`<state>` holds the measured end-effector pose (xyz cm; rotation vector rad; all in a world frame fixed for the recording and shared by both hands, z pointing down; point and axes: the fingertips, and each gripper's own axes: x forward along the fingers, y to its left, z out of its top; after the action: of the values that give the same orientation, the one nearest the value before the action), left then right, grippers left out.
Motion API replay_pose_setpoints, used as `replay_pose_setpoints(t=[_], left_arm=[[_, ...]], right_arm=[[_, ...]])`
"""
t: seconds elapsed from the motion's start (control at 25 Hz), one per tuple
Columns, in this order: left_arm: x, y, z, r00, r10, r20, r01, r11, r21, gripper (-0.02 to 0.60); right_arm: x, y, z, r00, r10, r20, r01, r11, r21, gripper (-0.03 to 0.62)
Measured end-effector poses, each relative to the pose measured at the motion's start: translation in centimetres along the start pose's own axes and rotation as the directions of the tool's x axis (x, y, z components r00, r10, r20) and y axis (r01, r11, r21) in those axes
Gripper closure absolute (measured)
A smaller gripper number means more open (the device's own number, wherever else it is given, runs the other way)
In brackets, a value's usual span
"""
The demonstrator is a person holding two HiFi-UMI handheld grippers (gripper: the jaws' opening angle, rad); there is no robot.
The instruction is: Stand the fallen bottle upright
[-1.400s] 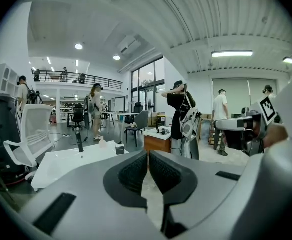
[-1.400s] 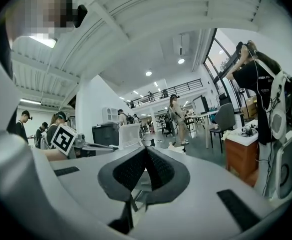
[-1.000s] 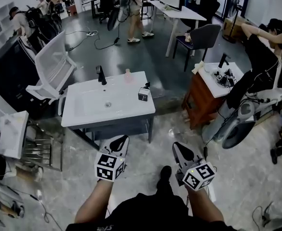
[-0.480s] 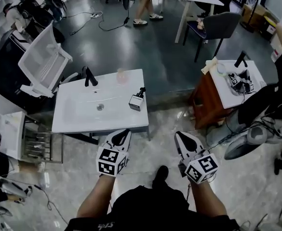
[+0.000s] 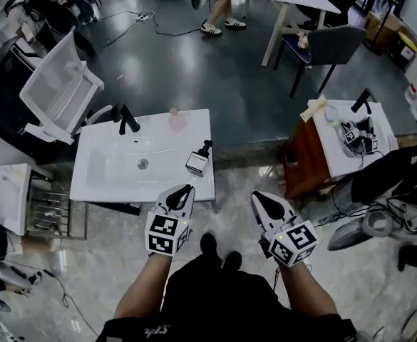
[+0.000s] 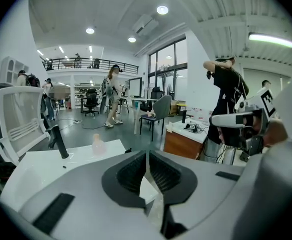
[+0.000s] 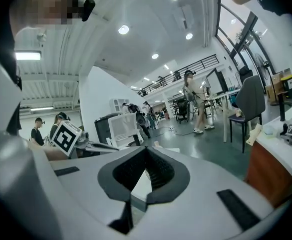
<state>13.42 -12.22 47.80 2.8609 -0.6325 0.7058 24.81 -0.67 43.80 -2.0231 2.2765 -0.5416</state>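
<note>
Faucet (image 5: 126, 118) marks the far left corner of the white counter (image 5: 98, 184), with the basin just in front of it. Further right along the far edge stands a pink bottle (image 5: 176, 120), which looks upright. Right of the basin, near the counter's right edge, lies the bottle (image 5: 196, 164), a white square body on its side with a black pump. Its long axis runs away from the person and a little rightward, with the pump at the far end and the base toward the front edge.

Just short of that front edge hovers the left gripper (image 5: 183, 191). It is almost in line with the bottle, which lies straight ahead of its tips and slightly right. Its jaws are pressed together with nothing between them.

The right gripper (image 5: 259, 199) hangs over the floor beyond the counter's right corner, so the bottle lies ahead and to its left. Its jaws too are closed and empty.

The left gripper is clearly the nearer. The likely move is for it to open, reach forward and take the body across its short sides. It could then swing the pump end up so the base comes down onto the counter.

A wooden cabinet (image 5: 304, 166) stands further right, well apart from all this.
</note>
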Motion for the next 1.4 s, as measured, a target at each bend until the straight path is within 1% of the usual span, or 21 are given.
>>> replay_pose_setpoints(t=[0.2,0.24,0.28,0.32,0.4,0.6,0.72,0.8,0.92,1.08,1.16,1.28,1.32,1.4], left_arm=[[1.1,3.9,0.5,0.999,-0.007,0.032,0.008,0.999,-0.031,0.551],[1.4,4.6,0.5,0.999,-0.013,0.032,0.014,0.999,-0.033,0.539],[1.8,5.3,0.4,0.999,-0.019,0.030,0.020,0.999,-0.035,0.520],[2.2,5.9,0.3,0.999,-0.025,0.027,0.026,0.999,-0.038,0.488],[3.0,7.1,-0.4,0.999,-0.037,0.011,0.038,0.998,-0.050,0.450],[5.1,8.2,-2.6,0.998,-0.053,-0.039,0.048,0.993,-0.112,0.395],[6.7,8.2,-3.4,0.997,-0.056,-0.059,0.048,0.990,-0.135,0.343],[8.0,8.3,-3.8,0.996,-0.040,-0.077,0.028,0.988,-0.153,0.313],[9.8,8.4,-4.3,0.994,-0.006,-0.108,-0.015,0.982,-0.191,0.301],[11.3,8.3,-4.8,0.987,0.054,-0.150,-0.088,0.970,-0.228,0.291],[12.0,8.2,-5.0,0.982,0.085,-0.171,-0.125,0.963,-0.239,0.287],[12.6,7.8,-5.6,0.969,0.132,-0.208,-0.187,0.945,-0.269,0.279],[12.9,7.5,-5.9,0.964,0.144,-0.222,-0.203,0.941,-0.272,0.276],[13.4,6.9,-6.4,0.955,0.160,-0.249,-0.224,0.941,-0.254,0.267]], right_arm=[[4.7,-0.6,2.8,1.000,-0.024,-0.002,0.024,0.996,-0.088,0.580],[5.7,-0.7,3.2,1.000,-0.025,0.000,0.025,0.995,-0.099,0.580],[6.8,-0.8,3.6,1.000,-0.024,-0.002,0.024,0.994,-0.109,0.580],[7.9,-0.8,3.8,1.000,-0.023,-0.008,0.022,0.992,-0.121,0.580],[10.0,-0.9,3.8,0.999,-0.015,-0.029,0.010,0.990,-0.143,0.580],[14.4,-1.9,3.0,0.993,0.020,-0.119,-0.039,0.986,-0.162,0.579],[16.6,-3.3,2.3,0.985,0.059,-0.161,-0.085,0.983,-0.161,0.579],[18.1,-4.7,1.6,0.978,0.082,-0.191,-0.113,0.981,-0.156,0.575],[20.2,-6.7,0.4,0.961,0.131,-0.242,-0.171,0.973,-0.152,0.566],[21.9,-8.7,-1.1,0.929,0.206,-0.307,-0.255,0.958,-0.131,0.549],[22.4,-9.6,-1.6,0.914,0.241,-0.326,-0.295,0.947,-0.126,0.540],[22.9,-10.7,-2.5,0.888,0.292,-0.356,-0.352,0.929,-0.117,0.533],[23.0,-11.2,-2.8,0.880,0.303,-0.366,-0.366,0.923,-0.115,0.531],[23.2,-11.9,-3.6,0.865,0.319,-0.386,-0.389,0.914,-0.115,0.528]])
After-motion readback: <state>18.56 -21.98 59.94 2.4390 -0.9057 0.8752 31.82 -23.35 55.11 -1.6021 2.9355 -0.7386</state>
